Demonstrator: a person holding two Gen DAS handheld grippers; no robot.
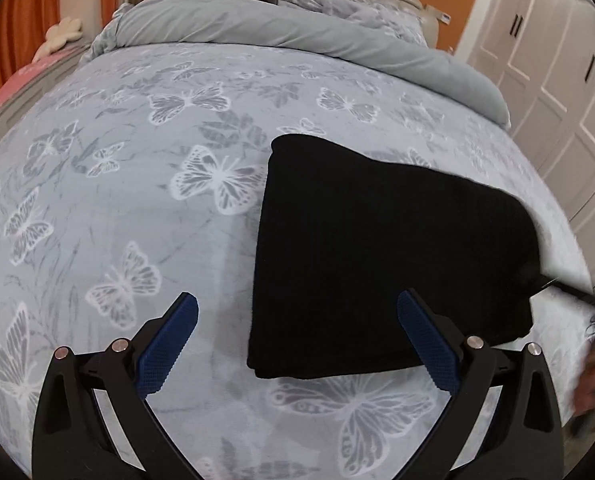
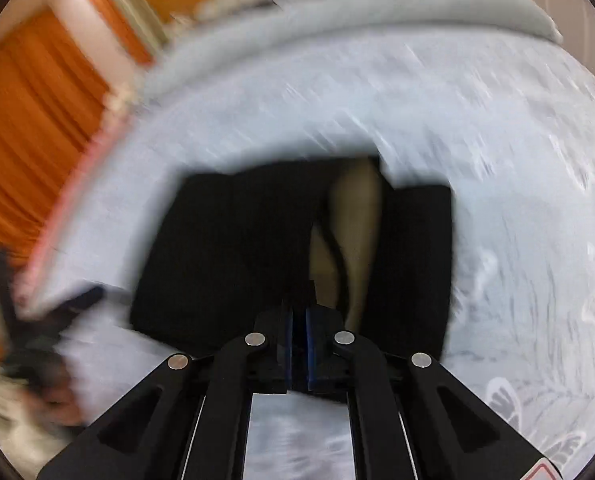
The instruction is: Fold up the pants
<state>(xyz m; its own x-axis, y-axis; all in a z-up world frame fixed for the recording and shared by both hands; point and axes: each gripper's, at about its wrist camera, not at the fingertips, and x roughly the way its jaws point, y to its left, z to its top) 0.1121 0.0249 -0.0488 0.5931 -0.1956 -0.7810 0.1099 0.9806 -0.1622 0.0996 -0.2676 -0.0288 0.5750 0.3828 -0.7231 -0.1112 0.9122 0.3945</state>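
Your left claw (image 1: 297, 312) tilts downward with its blue-padded fingers (image 1: 169, 340) spread wide and empty, while your right claw (image 2: 299, 344) also points downward, its pads pressed together on nothing.

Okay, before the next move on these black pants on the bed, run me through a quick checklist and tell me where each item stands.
1. Left gripper open and empty: ok.
2. Right gripper shut; whether it pinches cloth: cannot tell, the view is blurred.
3. Black pants folded into a compact block in the left wrist view: ok.
4. Tan lining showing in the right wrist view: not ok.
5. Pants fully on the butterfly bedspread: ok.
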